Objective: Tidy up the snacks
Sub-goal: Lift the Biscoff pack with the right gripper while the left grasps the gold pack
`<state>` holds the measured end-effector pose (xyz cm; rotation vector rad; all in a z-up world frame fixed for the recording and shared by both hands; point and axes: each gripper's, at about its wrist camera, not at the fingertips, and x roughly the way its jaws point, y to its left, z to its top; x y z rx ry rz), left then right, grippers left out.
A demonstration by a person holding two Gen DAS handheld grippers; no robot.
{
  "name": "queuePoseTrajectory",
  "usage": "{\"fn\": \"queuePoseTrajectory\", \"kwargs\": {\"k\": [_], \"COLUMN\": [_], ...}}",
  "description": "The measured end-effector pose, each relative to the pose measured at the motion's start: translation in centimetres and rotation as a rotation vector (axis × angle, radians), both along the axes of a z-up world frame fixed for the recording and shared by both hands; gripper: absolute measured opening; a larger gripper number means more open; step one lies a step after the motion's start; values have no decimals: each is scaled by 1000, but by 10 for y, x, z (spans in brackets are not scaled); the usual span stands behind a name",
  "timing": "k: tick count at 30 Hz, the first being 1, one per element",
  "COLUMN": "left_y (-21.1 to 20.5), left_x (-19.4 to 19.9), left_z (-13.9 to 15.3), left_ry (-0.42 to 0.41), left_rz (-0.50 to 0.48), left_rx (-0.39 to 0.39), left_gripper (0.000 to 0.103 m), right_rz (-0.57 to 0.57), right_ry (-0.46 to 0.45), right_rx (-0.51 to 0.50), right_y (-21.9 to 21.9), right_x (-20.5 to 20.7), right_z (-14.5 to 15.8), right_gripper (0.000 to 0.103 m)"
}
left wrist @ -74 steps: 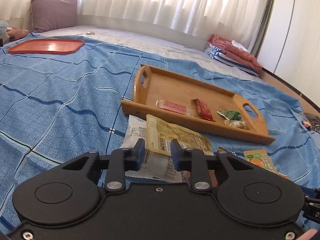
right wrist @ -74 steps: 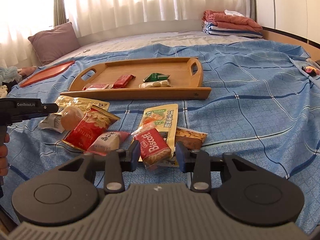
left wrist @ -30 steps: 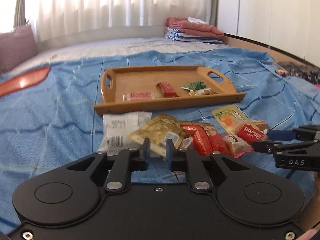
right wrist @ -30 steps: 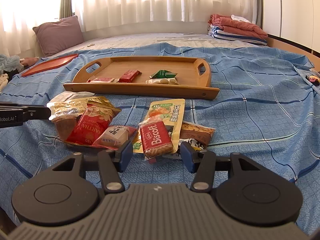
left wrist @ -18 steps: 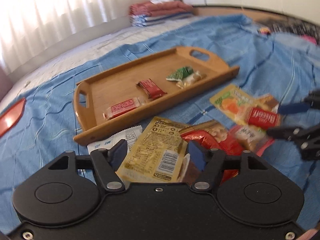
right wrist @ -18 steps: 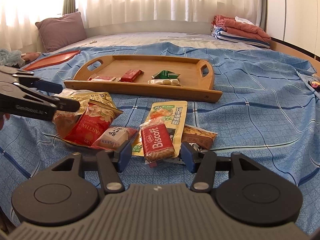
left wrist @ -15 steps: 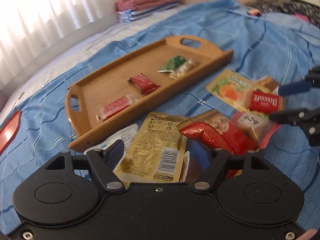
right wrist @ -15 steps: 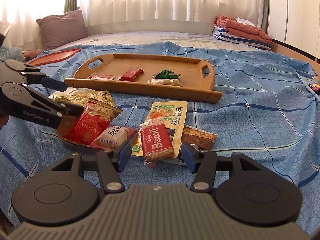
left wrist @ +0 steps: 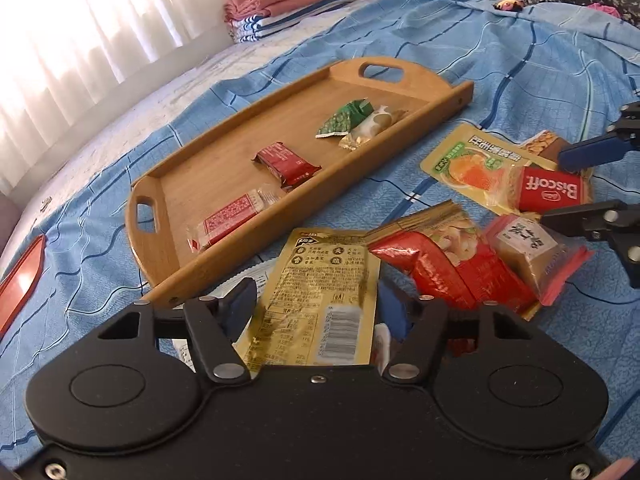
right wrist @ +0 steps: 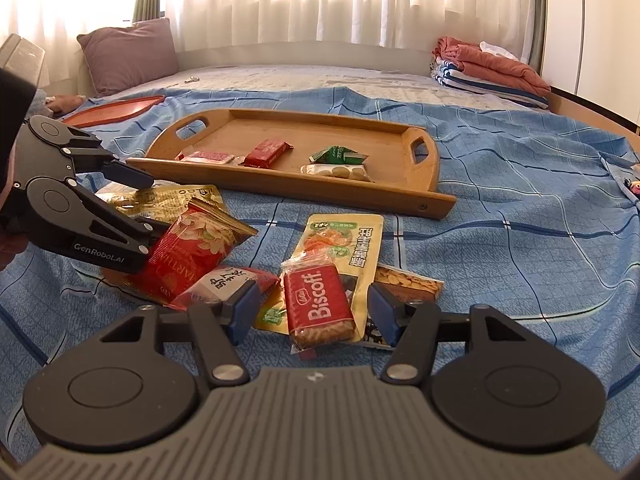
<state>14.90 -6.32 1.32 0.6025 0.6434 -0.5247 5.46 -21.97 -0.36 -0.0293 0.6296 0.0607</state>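
On a blue checked bedspread [right wrist: 500, 208] by white curtains [right wrist: 320, 0], wooden tray [right wrist: 424, 200] holding four snacks, left gripper [left wrist: 316, 304] now spread wide around gold packet [left wrist: 320, 296], having been nearly closed, right gripper [right wrist: 312, 312] wide around Biscoff pack [right wrist: 318, 304].

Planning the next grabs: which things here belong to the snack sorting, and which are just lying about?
Job: wooden tray, gold packet between the open left gripper, Biscoff pack before the open right gripper, red bag, orange pouch.

Lying about: purple pillow, folded blankets, red lid.
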Motion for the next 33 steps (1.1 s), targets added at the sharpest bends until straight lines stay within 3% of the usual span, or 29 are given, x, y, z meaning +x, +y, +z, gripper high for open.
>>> {"fn": "queuePoseTrajectory", "kwargs": {"k": [3,8,14,18,21,24,26,33], "left_y": [2,8,16,26,35,43,48,63], "left_x": [-4,-8,-16,-20,-23,-27,-30,-42], "left_z": [1,9,24,32,36,37,38,36], "left_ry": [-9,1,-27,-35,-25,-25,-22,-25], "left_rz": [5,46,100,143,168,189,205,260], "left_rx": [-10,-62,-128,-183,-228,-254,-277,-345], "left_gripper": [61,58,56,56,56,56,56,56], "right_rz": [20,7,-8,6,1,-10,-26,-4], "right_ry": [1,-23,-34,-34,-41,-41,-51,-47], "right_rx": [-7,-5,31,28,15,21,12,-65], "right_y": [4,6,0,0,2,1,1,12], "right_x": [0,-4,-5,-7,-9,-9,-9,-8], "right_z": [-1,3,11,10,6,3,2,-2], "right_gripper": [43,22,17,24,53,61,72,69]}}
